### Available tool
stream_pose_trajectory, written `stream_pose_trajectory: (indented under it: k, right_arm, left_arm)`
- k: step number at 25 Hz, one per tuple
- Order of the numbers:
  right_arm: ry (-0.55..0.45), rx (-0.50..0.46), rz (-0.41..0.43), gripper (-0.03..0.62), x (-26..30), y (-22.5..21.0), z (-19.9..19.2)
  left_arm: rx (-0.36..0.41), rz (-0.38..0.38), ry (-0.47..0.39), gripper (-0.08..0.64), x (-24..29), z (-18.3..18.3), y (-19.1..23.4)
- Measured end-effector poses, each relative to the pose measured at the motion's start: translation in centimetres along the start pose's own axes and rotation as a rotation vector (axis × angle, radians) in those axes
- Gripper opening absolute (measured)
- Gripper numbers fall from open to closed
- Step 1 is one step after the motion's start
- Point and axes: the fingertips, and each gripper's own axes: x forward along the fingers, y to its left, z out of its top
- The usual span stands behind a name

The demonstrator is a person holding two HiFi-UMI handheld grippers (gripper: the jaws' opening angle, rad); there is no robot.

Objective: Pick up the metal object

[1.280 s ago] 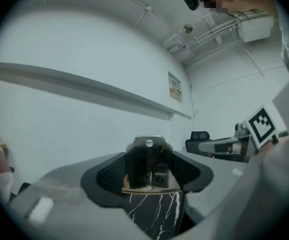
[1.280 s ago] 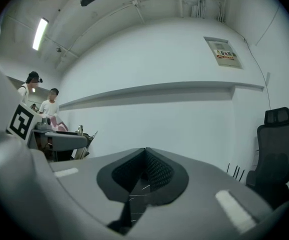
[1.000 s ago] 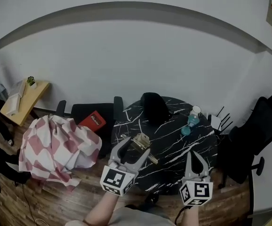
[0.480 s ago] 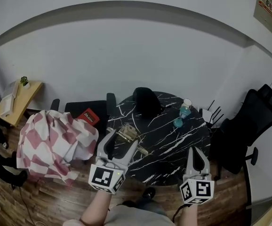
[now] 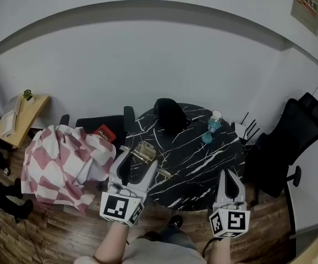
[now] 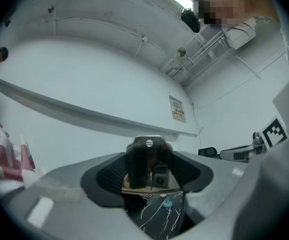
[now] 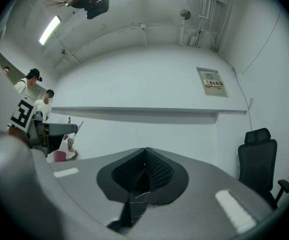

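The metal object (image 5: pixel 144 152) is a brass-coloured plate with a boxy part on it. My left gripper (image 5: pixel 137 158) is shut on it and holds it in the air over the near left edge of the round black marble table (image 5: pixel 203 161). In the left gripper view the metal object (image 6: pixel 148 165) sits between the two dark pads (image 6: pixel 109 176), pressed from both sides. My right gripper (image 5: pixel 229 176) hovers at the table's near right edge. It is shut with nothing in it, and in the right gripper view its pads (image 7: pixel 157 173) meet.
On the table lie a black bag (image 5: pixel 169 114), a blue bottle (image 5: pixel 214 122) and a blue cap (image 5: pixel 206 138). A chair draped with red-checked cloth (image 5: pixel 65 164) stands at the left, with a red book (image 5: pixel 105 132) beside it. A black office chair (image 5: pixel 294 142) stands at the right.
Both grippers have risen and drawn back toward the table's near edge. The metal object has come along in the left gripper. The jaws of both look unchanged.
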Motion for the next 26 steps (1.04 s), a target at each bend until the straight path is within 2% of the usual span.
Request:
stream_pose_trajectory:
  k: [26]
  right_arm:
    - [-0.003,0.003,0.017,0.002,-0.83,0.57,0.43]
  left_arm:
    - [-0.007,0.007,-0.023,0.298,-1.01,0.89,-0.79]
